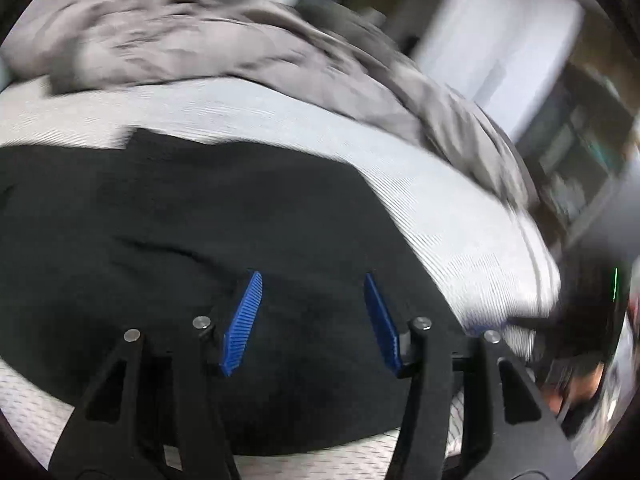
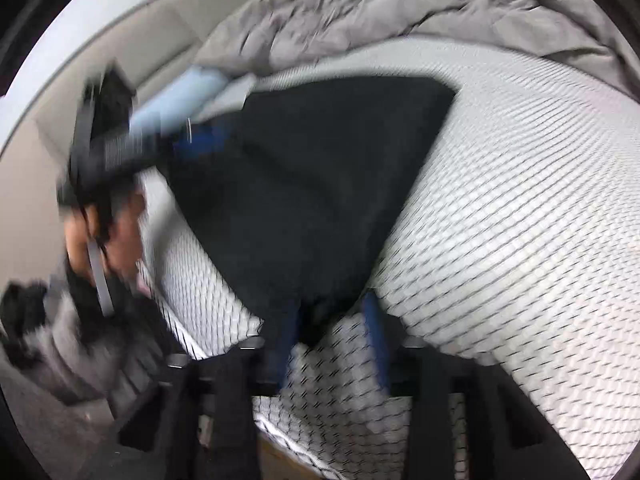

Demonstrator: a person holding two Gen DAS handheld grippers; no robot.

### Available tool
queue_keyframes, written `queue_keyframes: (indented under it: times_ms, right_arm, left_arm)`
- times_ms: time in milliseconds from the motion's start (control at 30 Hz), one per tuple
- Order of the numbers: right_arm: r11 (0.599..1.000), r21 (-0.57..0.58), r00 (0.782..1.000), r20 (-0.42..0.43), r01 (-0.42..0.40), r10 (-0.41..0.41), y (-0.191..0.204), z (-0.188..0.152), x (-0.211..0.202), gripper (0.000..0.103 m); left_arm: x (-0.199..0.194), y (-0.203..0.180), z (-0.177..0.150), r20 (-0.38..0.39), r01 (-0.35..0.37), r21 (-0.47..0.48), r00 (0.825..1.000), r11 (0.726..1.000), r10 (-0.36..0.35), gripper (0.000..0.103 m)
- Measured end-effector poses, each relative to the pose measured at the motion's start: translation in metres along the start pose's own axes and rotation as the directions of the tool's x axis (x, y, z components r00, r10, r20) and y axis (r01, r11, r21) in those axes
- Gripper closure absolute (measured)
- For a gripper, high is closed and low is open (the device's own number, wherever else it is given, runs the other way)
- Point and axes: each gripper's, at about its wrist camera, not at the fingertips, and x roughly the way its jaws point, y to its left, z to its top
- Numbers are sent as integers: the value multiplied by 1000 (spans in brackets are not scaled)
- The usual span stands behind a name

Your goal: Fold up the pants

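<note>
On a quilted white mattress, black pants lying long toward twelve o'clock, near corner between released right claw; left claw released above them.

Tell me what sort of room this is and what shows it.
Most likely a bedroom: black pants lie on a bare quilted mattress, a rumpled grey duvet is heaped along its far side, and blurred shelving stands beyond the bed.

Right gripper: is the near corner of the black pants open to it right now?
Probably yes. The right gripper straddles the pants corner at the mattress edge, with nothing covering it; blur hides whether the pads touch.
</note>
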Motion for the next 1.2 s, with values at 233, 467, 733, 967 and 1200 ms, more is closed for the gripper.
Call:
queue_keyframes:
  times_ms: [233, 467, 733, 967, 1200]
  right_arm:
    - [979, 194, 998, 10, -61, 60, -26, 32, 30, 46]
    - [982, 188, 1000, -16, -5, 8, -40, 76, 82, 50]
    - [964, 233, 991, -1, 128, -131, -91, 164, 133, 78]
    - [936, 322, 989, -8, 143, -148, -91, 173, 119, 54]
    - [933, 360, 999, 34, -26, 15, -51, 81, 78, 79]
  left_arm:
    - [46, -86, -56, -111, -55, 362, 989, 931, 102, 50]
    - [48, -87, -72, -144, -27, 380, 986, 925, 88, 50]
    - [49, -71, -65, -154, 26, 351, 988, 936, 30, 49]
    - [30, -49, -51, -197, 110, 273, 979, 956, -56, 48]
    - [-31, 25, -21, -17, 0, 125, 1000, 992, 2, 38]
